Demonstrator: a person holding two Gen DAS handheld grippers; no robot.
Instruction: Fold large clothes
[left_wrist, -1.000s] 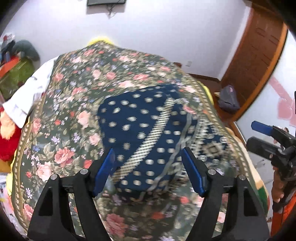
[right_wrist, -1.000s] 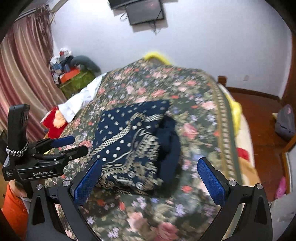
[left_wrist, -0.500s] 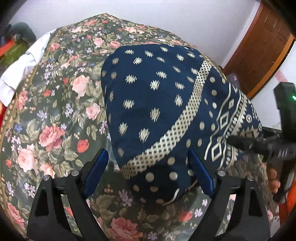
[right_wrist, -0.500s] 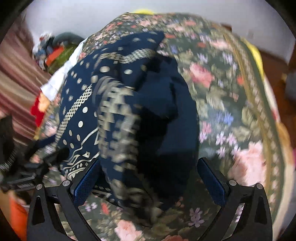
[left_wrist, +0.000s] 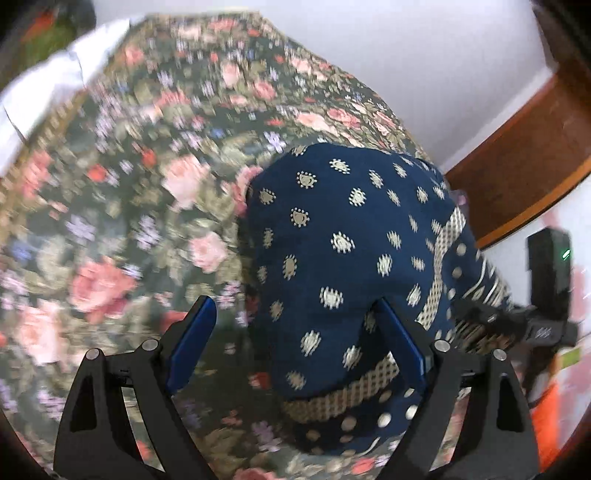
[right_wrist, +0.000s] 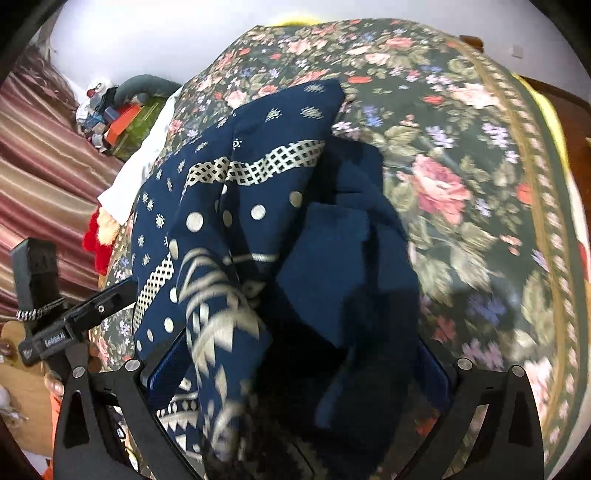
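Note:
A folded navy garment with cream dots and checked bands (left_wrist: 354, 266) lies on a floral bedspread (left_wrist: 110, 229). My left gripper (left_wrist: 295, 343) is open, low over the bed; the garment's near left corner sits between its fingers and drapes over the right finger (left_wrist: 399, 343). In the right wrist view the same garment (right_wrist: 280, 236) fills the gap of my right gripper (right_wrist: 299, 369), which is open with its fingers wide on either side of the bundle's near right end. Each gripper shows at the edge of the other's view.
The floral bedspread (right_wrist: 461, 155) covers the whole bed. A white cloth (right_wrist: 140, 173) lies at its left edge, with clutter and a striped curtain (right_wrist: 40, 155) beyond. A brown wooden door (left_wrist: 524, 155) stands to the right.
Both grippers have moved forward and down onto the garment's near edge, which now lies between their open fingers. The left wrist view has swung left.

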